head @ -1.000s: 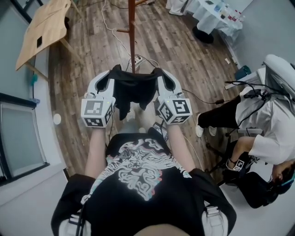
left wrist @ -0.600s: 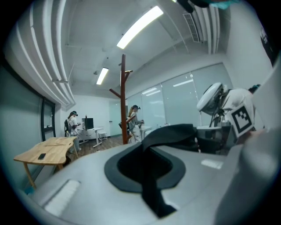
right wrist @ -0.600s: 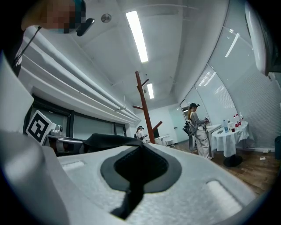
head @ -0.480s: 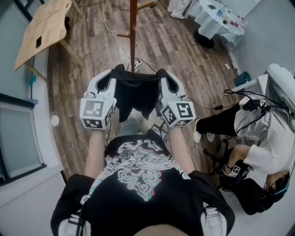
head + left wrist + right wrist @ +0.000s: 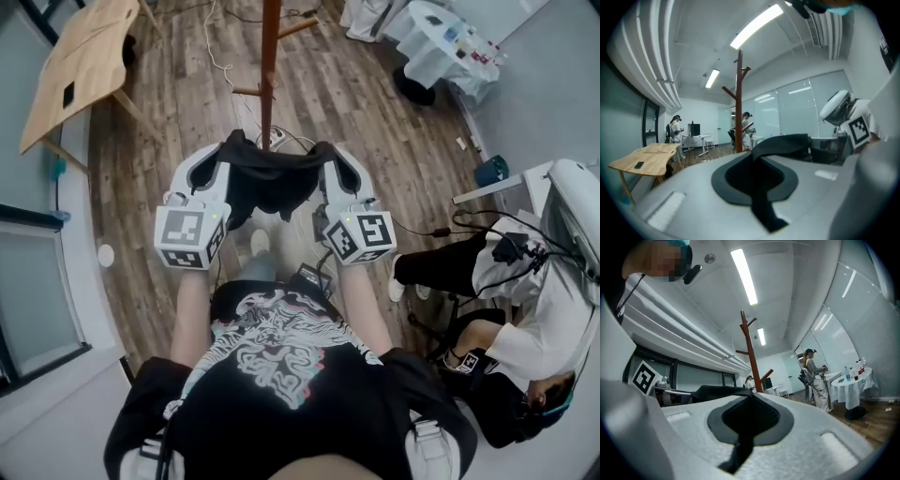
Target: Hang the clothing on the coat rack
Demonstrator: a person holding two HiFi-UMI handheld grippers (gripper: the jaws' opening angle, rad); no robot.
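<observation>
The coat rack [image 5: 269,56] runs off the head view's edge at twelve o'clock and its foot vanishes behind the black garment [image 5: 272,183], which buries the jaw tips of the left gripper [image 5: 221,167] and right gripper [image 5: 330,165].

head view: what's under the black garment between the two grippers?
Below the black garment, clamped by the left gripper and right gripper, only wood floor and cables show at its edges. The coat rack pole runs down behind it, so the rack's base is covered.
</observation>
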